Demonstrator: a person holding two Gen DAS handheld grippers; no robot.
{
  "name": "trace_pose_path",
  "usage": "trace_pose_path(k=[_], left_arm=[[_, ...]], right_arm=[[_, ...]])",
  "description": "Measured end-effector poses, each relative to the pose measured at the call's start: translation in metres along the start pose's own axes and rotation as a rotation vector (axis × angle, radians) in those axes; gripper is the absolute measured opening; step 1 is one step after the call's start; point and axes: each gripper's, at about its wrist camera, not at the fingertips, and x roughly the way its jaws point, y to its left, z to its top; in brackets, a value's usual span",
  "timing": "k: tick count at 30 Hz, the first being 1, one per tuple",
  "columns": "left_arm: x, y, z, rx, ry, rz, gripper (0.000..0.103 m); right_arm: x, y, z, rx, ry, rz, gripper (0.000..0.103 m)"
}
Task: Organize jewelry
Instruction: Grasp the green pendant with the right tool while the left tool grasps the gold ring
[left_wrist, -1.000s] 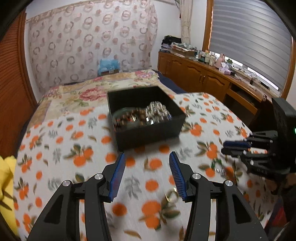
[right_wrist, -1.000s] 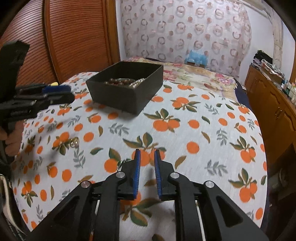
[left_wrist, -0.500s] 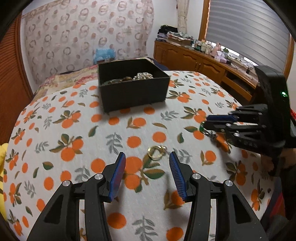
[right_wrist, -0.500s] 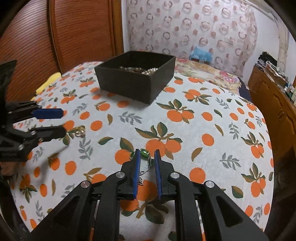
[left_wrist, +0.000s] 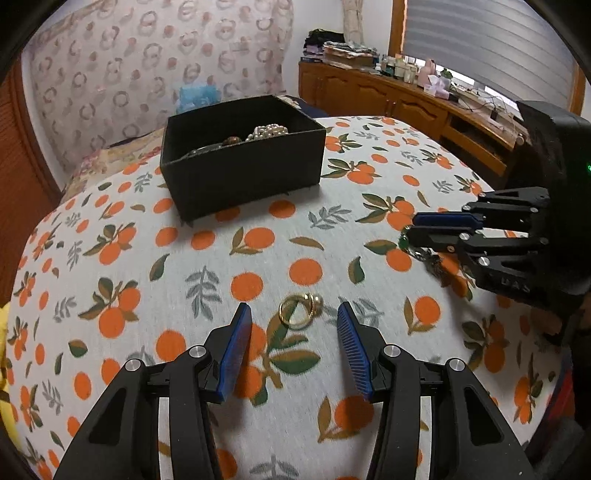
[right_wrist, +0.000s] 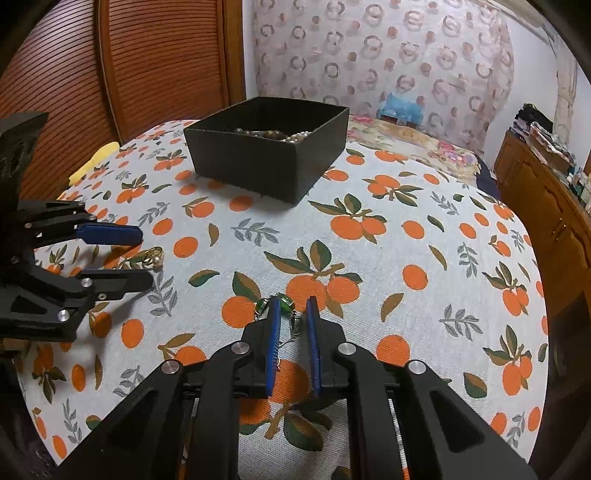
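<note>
A black box (left_wrist: 243, 155) (right_wrist: 269, 147) holding pearls and beads sits at the far side of the orange-print tablecloth. A gold ring with a pearl (left_wrist: 300, 314) (right_wrist: 153, 255) lies on the cloth just ahead of my open left gripper (left_wrist: 293, 319), between its fingertips. My right gripper (right_wrist: 291, 314) (left_wrist: 424, 230) is open with a narrow gap, low over a green-stone chain piece (right_wrist: 284, 308) (left_wrist: 421, 251) that lies on the cloth between its fingers.
The round table (right_wrist: 424, 229) is covered by the orange-print cloth. A yellow object (right_wrist: 94, 164) lies at the left edge. A wooden dresser (left_wrist: 406, 107) stands right, a bed with a blue item (right_wrist: 402, 109) behind.
Both grippers dropped lower and closer to the cloth. The left one advanced until the gold ring lies between its fingertips; the right one came down over the green chain piece.
</note>
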Motion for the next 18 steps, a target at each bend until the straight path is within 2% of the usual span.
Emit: trace_pose_path(k=[3,5,12,14,18], left_arm=[[0.002,-0.002,0.003,0.017,-0.001,0.023,0.028],[0.002,-0.003,0.003,0.017,-0.005,0.020,0.023],[-0.006,0.002,0.000,-0.006,-0.038,0.030,0.023],[-0.010,0.003,0.000,-0.012,-0.050,0.031,0.023],[-0.019,0.005,0.002,-0.015,-0.073,0.040,0.023]], right_arm=[[0.000,0.000,0.000,-0.002,0.000,-0.002,0.014],[0.000,0.000,0.000,-0.003,0.000,-0.002,0.014],[0.000,0.001,0.000,-0.011,0.000,-0.012,0.015],[0.000,0.001,0.001,-0.018,0.003,-0.005,0.007],[0.001,0.004,0.006,-0.028,0.007,-0.001,0.006]])
